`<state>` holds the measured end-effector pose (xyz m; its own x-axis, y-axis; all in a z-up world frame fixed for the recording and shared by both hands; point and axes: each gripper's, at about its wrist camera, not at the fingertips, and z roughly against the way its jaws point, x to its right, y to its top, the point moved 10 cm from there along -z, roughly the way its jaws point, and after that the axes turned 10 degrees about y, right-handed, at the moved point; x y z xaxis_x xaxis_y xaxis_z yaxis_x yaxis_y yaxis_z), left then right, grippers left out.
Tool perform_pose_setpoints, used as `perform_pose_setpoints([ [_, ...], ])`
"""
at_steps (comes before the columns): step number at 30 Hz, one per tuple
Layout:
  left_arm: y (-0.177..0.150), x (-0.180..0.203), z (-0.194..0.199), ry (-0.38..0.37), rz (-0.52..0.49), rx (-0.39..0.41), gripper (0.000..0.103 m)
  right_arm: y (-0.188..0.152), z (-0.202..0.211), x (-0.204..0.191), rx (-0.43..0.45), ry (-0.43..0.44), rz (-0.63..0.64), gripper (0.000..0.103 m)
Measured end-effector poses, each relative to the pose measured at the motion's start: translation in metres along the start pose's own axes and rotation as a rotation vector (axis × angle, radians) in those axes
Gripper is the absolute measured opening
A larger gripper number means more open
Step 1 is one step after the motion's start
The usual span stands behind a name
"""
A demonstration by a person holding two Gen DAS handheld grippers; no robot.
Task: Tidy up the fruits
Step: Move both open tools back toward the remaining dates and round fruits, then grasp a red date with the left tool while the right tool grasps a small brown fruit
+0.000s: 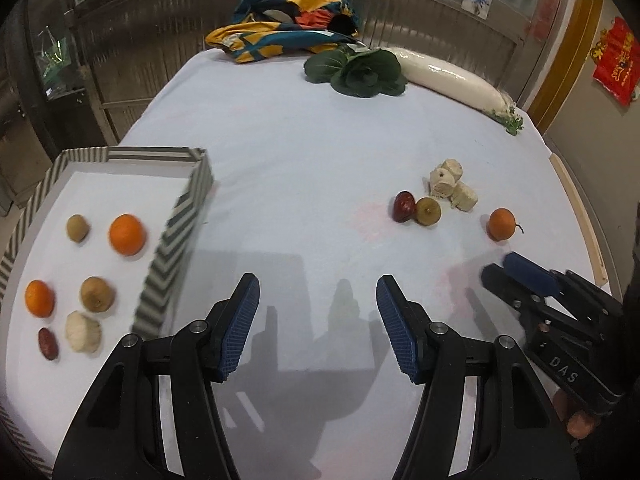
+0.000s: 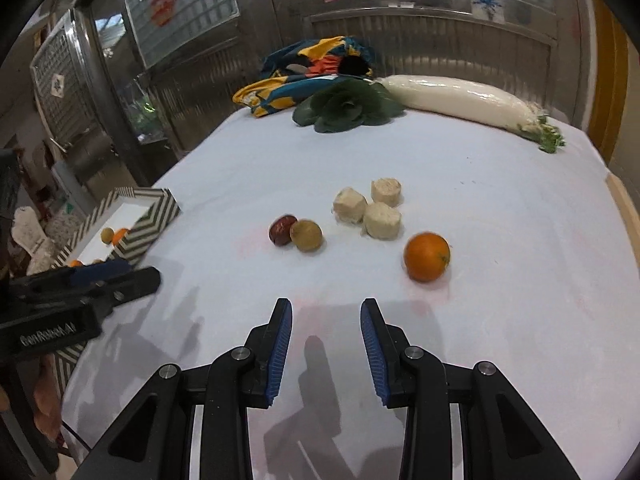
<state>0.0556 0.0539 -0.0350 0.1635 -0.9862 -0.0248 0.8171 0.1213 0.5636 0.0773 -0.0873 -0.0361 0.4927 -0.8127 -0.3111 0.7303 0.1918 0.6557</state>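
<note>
With jaws narrowly parted and empty, the right gripper (image 2: 326,350) should probably widen before straddling the orange (image 2: 426,256) (centre-right of frame).

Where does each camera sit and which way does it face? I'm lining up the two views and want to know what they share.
Left wrist: on the left gripper, angled down over the white table; striped tray at left, right gripper at the right edge, jaws empty.
Right wrist: on the right gripper, angled down toward the loose orange; left gripper at the left edge.
Shared: orange, pale chunks, red date, radish, tray.
</note>
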Motion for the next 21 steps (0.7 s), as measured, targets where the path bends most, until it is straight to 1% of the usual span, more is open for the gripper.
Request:
perform_pose_setpoints([
  [8,0.006,0.005,-0.017,0.007,0.006,-0.028,0.061,0.027,-0.055,-0.002,-0.055,0.025,0.103,0.034],
  [11,0.009,0.008,-0.024,0.009,0.008,-0.036,0.061,0.031,-0.069,0.001,-0.079,0.032,0.104,0.034],
  [12,0.009,0.009,-0.026,0.009,0.007,-0.039,0.061,0.035,-0.069,0.001,-0.070,0.045,0.101,0.034],
  [13,0.011,0.011,-0.027,0.008,0.007,-0.041,0.061,0.036,-0.069,-0.001,-0.065,0.062,0.101,0.031],
  [14,0.012,0.012,-0.028,0.008,0.006,-0.042,0.061,0.036,-0.070,-0.004,-0.071,0.082,0.105,0.024],
  [18,0.016,0.021,-0.035,0.009,-0.007,-0.049,0.061,0.031,-0.062,0.000,-0.072,0.061,0.094,0.024],
  [21,0.022,0.032,-0.041,-0.008,-0.015,-0.057,0.061,0.033,-0.043,0.013,-0.036,0.044,0.053,0.024],
])
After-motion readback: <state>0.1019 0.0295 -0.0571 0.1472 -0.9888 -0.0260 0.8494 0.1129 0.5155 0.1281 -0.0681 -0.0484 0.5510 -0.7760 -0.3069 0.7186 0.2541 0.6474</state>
